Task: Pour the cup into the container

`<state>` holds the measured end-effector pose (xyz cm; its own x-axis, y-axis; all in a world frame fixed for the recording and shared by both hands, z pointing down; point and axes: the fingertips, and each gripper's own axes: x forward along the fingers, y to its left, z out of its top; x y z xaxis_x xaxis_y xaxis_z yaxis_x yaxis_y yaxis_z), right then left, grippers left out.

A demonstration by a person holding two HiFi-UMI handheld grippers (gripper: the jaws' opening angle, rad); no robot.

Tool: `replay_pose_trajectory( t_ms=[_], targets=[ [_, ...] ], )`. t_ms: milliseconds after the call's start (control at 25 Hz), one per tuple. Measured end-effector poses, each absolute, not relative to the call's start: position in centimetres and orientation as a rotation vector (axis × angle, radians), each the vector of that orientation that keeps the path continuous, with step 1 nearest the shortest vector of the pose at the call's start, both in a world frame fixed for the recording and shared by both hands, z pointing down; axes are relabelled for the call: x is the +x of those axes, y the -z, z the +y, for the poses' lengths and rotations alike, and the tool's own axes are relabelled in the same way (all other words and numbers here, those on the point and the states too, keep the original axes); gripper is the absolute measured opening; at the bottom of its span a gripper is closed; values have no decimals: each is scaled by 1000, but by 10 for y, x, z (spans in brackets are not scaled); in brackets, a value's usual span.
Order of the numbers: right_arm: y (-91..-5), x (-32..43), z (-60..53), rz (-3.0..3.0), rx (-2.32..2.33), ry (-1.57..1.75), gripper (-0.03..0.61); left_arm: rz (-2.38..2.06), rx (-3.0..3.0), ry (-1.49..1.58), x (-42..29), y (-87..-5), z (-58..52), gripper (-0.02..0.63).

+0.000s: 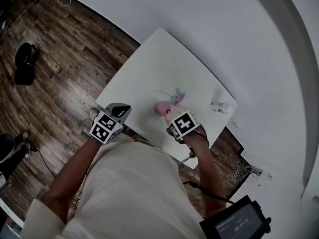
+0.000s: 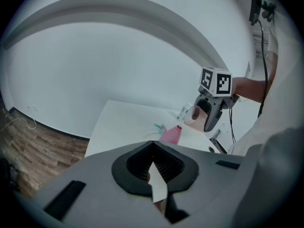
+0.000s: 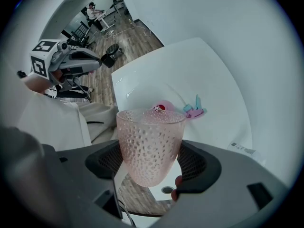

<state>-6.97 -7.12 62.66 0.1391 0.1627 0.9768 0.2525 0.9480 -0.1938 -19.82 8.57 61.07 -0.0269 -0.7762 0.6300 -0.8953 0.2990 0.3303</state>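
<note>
Right claw [image 3: 151, 167] grips the pink cup [image 3: 149, 141] over the container [image 1: 162, 108] by the worktop [image 1: 164, 59] front edge. Left claw [image 2: 154, 175] is shut, empty, at that same edge — bare worktop beyond.

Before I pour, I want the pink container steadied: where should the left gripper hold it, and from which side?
Probably its wide lower body, coming in level from the left. The pink container tapers to a narrow mouth that must stay clear, and the right gripper holds the cup on its right.
</note>
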Motion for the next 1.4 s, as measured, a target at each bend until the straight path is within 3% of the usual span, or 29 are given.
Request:
replay_pose_trajectory(
  t_ms=[1400],
  targets=[
    [-623,-69,-74,-1384,-348,84,360,-1830,1497,-202,-197,-613,94,11]
  ],
)
